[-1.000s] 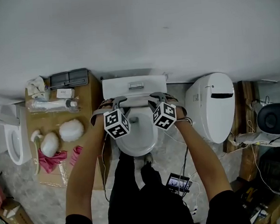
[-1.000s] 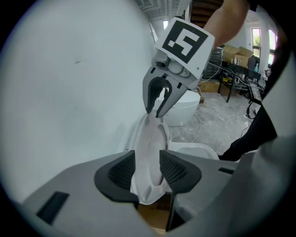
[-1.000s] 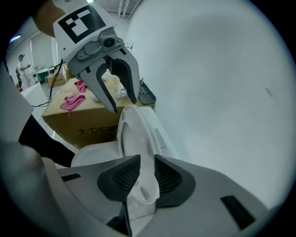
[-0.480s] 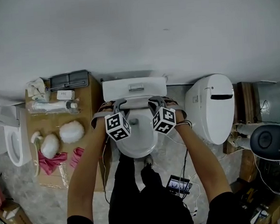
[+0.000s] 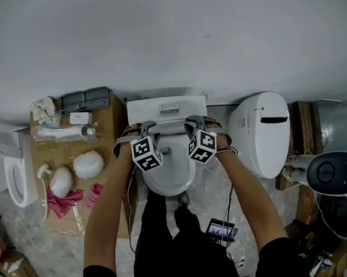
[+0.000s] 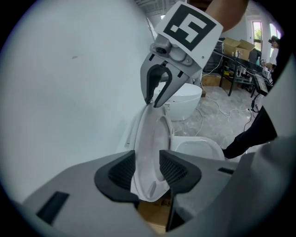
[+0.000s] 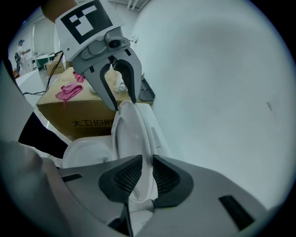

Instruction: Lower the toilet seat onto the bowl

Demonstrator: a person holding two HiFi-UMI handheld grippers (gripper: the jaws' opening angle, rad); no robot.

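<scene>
Upright seat (image 6: pixel 150 134): left gripper (image 6: pixel 148 169) clamps it at ten o'clock, right gripper (image 7: pixel 142 176) at two, jaws just eased wider, seemingly gripping it too. Paired for a level pull-down.

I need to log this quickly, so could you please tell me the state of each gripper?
Left gripper: closed on the raised toilet seat.
Right gripper: closed on the toilet seat rim, jaws having just been opening.

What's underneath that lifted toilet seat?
The open white bowl, its rim bare. Its back part is covered by the upright toilet seat, so nothing can be seen there.
</scene>
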